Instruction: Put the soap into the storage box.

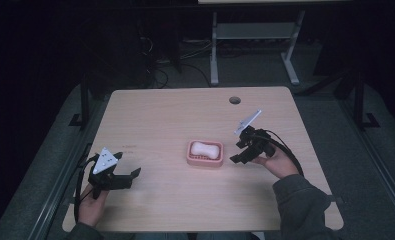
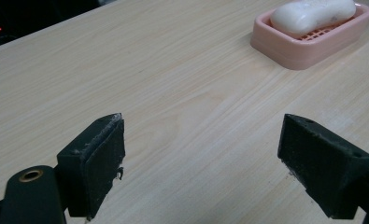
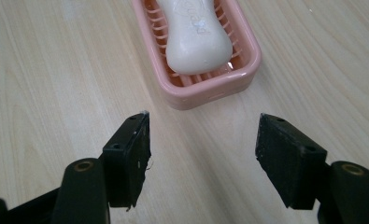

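While both tools hang spread and empty, we count one white soap bar (image 1: 205, 148) in one pink soap dish (image 1: 191, 159) mid-table (image 1: 160, 115), between our left gripper (image 1: 130, 175) and right gripper (image 1: 238, 152).

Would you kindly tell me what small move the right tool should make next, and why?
Probably ease the right tool forward over the soap: its jaws stand open, aimed at the pink dish's near end, with bare table between.
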